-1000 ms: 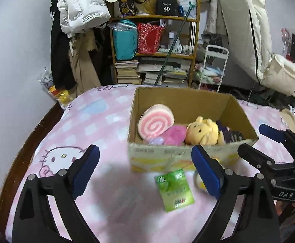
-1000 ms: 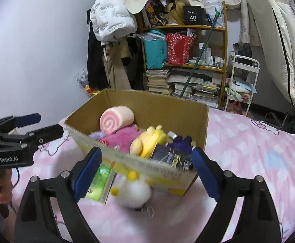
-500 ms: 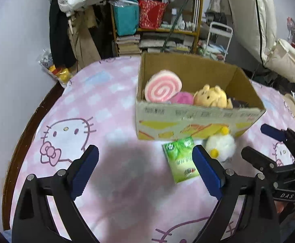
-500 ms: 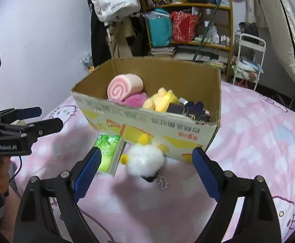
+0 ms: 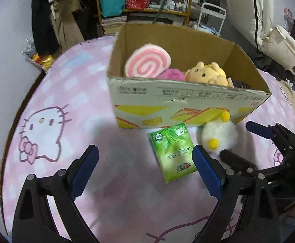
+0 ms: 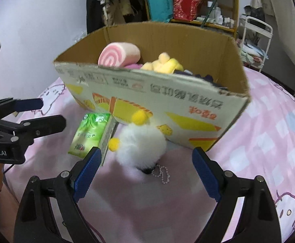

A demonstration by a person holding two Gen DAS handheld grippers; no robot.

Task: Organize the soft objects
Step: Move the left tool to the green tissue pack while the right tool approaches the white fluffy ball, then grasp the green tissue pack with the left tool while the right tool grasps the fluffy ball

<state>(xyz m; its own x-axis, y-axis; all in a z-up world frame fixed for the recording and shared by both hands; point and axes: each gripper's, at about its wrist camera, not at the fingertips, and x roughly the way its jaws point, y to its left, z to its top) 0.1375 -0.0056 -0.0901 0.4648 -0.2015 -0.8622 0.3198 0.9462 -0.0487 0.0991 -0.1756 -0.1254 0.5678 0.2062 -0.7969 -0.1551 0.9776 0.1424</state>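
A cardboard box [image 5: 188, 105] [image 6: 167, 101] stands on the pink bed sheet and holds a pink swirl roll plush [image 5: 147, 63] [image 6: 119, 54], a yellow bear plush [image 5: 208, 74] and a magenta plush [image 5: 171, 75]. In front of the box lie a green tissue pack [image 5: 172, 151] [image 6: 90, 133] and a white fluffy plush with yellow pom-poms [image 5: 218, 135] [image 6: 141, 145]. My left gripper [image 5: 145, 172] is open and empty, just short of the tissue pack. My right gripper [image 6: 144, 172] is open and empty, its fingers on either side of the white plush, close above it.
The bed sheet [image 5: 46, 125] has Hello Kitty prints. A bead chain [image 6: 163, 172] trails from the white plush. Behind the bed stand a cluttered shelf [image 5: 147, 2], hanging clothes [image 5: 52, 16] and a white cart [image 6: 256, 34]. The wall [image 6: 35, 20] is on the left.
Both grippers have come down and closer to the items in front of the box. The right gripper now straddles the white plush. Both stay open.
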